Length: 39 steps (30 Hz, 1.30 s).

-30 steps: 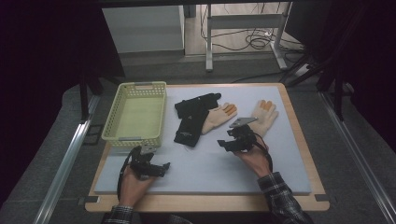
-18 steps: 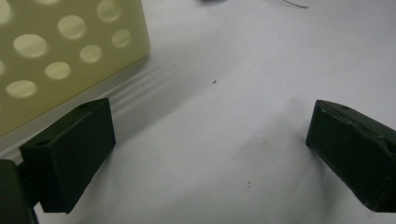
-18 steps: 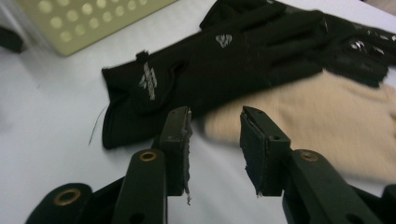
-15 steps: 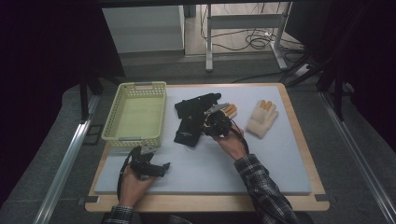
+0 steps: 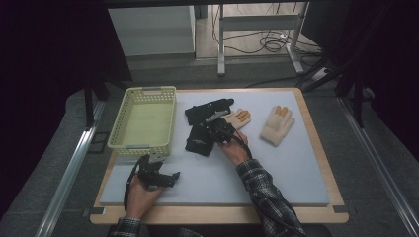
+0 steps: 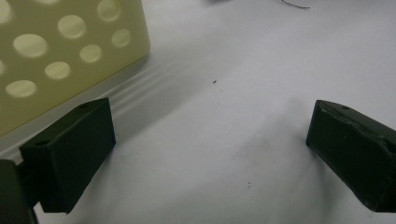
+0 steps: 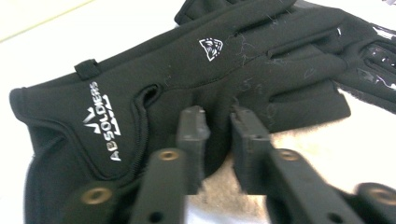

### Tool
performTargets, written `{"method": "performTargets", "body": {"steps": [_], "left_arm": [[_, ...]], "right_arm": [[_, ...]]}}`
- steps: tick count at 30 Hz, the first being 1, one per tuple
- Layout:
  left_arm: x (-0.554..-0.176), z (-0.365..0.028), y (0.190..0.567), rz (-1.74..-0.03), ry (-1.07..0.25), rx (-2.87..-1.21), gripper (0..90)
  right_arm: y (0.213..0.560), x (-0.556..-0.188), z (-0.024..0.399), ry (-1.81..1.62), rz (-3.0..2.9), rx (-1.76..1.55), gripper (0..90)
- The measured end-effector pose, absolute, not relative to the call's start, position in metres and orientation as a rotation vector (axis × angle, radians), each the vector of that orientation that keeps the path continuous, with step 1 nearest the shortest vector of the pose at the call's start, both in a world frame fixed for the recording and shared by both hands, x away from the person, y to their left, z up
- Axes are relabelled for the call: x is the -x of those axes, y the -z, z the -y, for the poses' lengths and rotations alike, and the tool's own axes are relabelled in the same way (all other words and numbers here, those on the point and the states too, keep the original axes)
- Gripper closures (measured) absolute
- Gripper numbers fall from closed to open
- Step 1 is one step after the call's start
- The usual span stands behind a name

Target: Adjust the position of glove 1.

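Two black gloves lie mid-table: one [image 5: 209, 109] farther back, one [image 5: 199, 140] nearer, printed "ABSOLDIERS" [image 7: 140, 107]. A cream glove [image 5: 240, 118] lies partly under them, and a second cream glove [image 5: 276, 126] is off to the right. My right gripper [image 5: 218, 131] sits at the nearer black glove's edge. Its jaws are nearly together, pinching the glove's hem [image 7: 218, 135] over the cream glove [image 7: 317, 149]. My left gripper [image 5: 158, 175] rests low on the mat by the basket's corner, open and holding nothing [image 6: 210, 140].
A pale yellow-green perforated basket [image 5: 143, 118] stands at the left of the grey mat [image 5: 276, 182]; its wall [image 6: 60, 51] is close to my left jaw. The wooden table edge [image 5: 222, 215] runs along the front.
My right gripper has moved left, from near the right-hand cream glove onto the nearer black glove. The left gripper has stayed put.
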<state>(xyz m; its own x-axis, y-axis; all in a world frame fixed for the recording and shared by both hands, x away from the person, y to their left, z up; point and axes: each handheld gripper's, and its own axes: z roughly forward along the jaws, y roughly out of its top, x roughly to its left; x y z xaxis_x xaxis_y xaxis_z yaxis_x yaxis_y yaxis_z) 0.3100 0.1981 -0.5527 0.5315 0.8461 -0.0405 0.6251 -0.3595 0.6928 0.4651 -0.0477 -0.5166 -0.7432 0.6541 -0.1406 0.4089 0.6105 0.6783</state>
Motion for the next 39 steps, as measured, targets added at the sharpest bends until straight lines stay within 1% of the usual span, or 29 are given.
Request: {"method": "performTargets", "body": {"steps": [2,7,9,13,16,17,18,24,26,29,34,35,37,38,39], "left_arm": [[-0.31,-0.198,0.553,-1.188,-0.429,-2.105,1.7],[-0.31,-0.198,0.553,-1.187,-0.428,-2.106,1.6],[-0.31,-0.198,0.553,-1.187,-0.427,-2.105,1.6],[-0.31,-0.198,0.553,-1.187,-0.428,-2.105,1.6],[-0.31,-0.198,0.553,-1.188,-0.429,-2.105,1.6],[-0.31,-0.198,0.553,-1.187,-0.428,-2.104,1.6],[-0.31,-0.198,0.553,-1.188,-0.428,-2.105,1.6],[-0.31,-0.198,0.553,-1.19,-0.43,-2.096,1.7],[-0.31,-0.198,0.553,-1.186,-0.43,-2.103,1.7],[-0.31,-0.197,0.553,-1.19,-0.431,-2.096,1.7],[-0.31,-0.198,0.553,-1.187,-0.43,-2.106,1.7],[-0.31,-0.198,0.553,-1.187,-0.431,-2.106,1.7],[-0.31,-0.198,0.553,-1.187,-0.431,-2.107,1.7],[-0.31,-0.198,0.553,-1.187,-0.431,-2.106,1.7],[-0.31,-0.198,0.553,-1.186,-0.431,-2.107,1.7]], "right_arm": [[0.515,-0.463,0.046,-0.893,-2.46,-0.84,80.8],[0.506,-0.46,0.045,-0.925,-2.462,-0.839,81.0],[0.491,-0.454,0.048,-0.989,-2.474,-0.86,81.0],[0.478,-0.447,0.051,-1.025,-2.476,-0.851,81.1],[0.465,-0.437,0.059,-1.081,-2.492,-0.865,81.1],[0.458,-0.428,0.067,-1.099,-2.499,-0.852,81.2],[0.458,-0.428,0.067,-1.099,-2.499,-0.852,81.2],[0.447,-0.398,0.099,-1.155,-2.521,-0.887,81.2],[0.449,-0.383,0.117,-1.17,-2.526,-0.91,81.1],[0.455,-0.374,0.128,-1.159,-2.525,-0.93,81.1],[0.481,-0.359,0.152,-1.082,-2.505,-0.977,80.9],[0.494,-0.357,0.158,-1.045,-2.503,-0.991,80.3],[0.498,-0.357,0.16,-1.031,-2.499,-0.993,79.5],[0.505,-0.356,0.163,-1.02,-2.49,-0.994,76.1],[0.507,-0.355,0.167,-1.008,-2.485,-0.986,65.6]]}}
